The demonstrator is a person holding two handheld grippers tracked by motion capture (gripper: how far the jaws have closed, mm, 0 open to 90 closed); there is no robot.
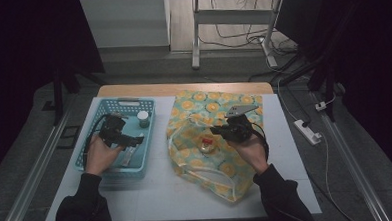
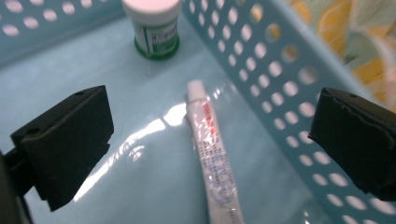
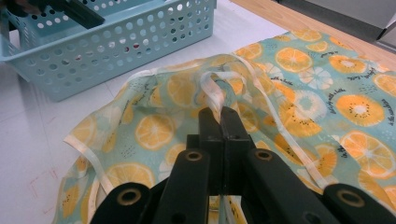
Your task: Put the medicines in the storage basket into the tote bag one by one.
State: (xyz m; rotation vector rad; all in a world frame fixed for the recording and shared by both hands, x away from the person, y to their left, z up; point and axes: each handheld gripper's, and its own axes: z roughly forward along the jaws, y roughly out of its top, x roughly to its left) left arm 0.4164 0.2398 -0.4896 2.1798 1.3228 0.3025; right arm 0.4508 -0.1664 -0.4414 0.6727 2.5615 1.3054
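Observation:
A light blue perforated basket (image 1: 88,145) sits on the left of the table. In it lie a white tube with red print (image 2: 212,154) and a small green jar with a white lid (image 2: 156,28). My left gripper (image 2: 210,112) hangs open just above the basket floor, its jaws wide on either side of the tube without touching it; in the high view the left gripper (image 1: 135,139) is inside the basket. An orange-slice print cloth bag (image 1: 221,162) lies at centre. My right gripper (image 3: 221,114) is shut on the bag's white strap (image 3: 212,91), lifting the bag's edge.
A small jar with a red lid (image 1: 206,142) shows in the bag's mouth. The basket wall (image 2: 280,70) runs close by the left gripper's right jaw. White table surface (image 1: 158,197) lies in front of the basket and bag. A power strip (image 1: 307,130) lies on the floor to the right.

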